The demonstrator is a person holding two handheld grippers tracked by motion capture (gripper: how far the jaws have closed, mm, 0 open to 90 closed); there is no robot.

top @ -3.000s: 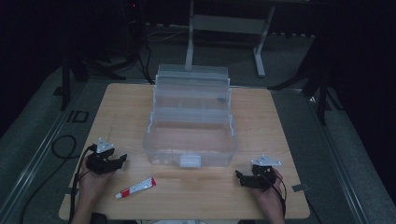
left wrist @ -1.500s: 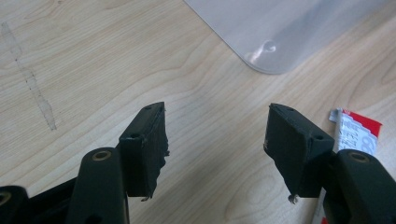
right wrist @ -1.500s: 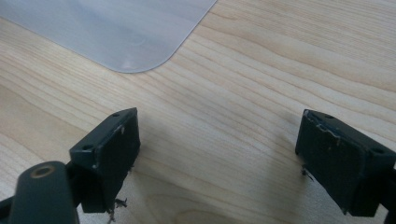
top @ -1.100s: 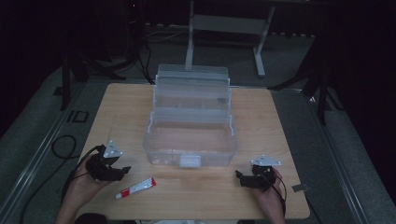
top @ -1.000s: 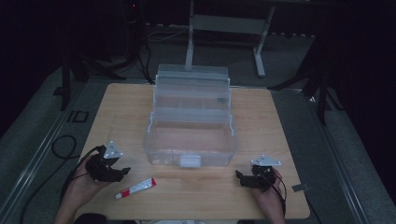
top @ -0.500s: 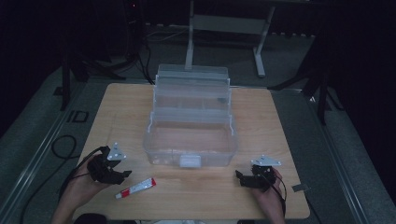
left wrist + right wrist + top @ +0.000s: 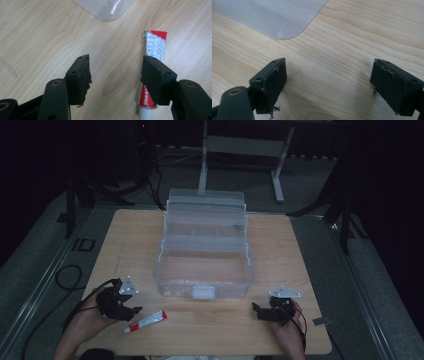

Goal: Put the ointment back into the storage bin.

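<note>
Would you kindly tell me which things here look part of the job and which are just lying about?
Likely part of the job:
- red-and-white tube
- clear plastic tiered box, open
- left tool, open beside the tube

Just lying about:
- black cable on the floor
- grey metal stand behind the wooden table

We see a light wooden table in a dim room. Grey floor surrounds it, a black cable loops left of it, a grey metal stand stands behind it.
</note>
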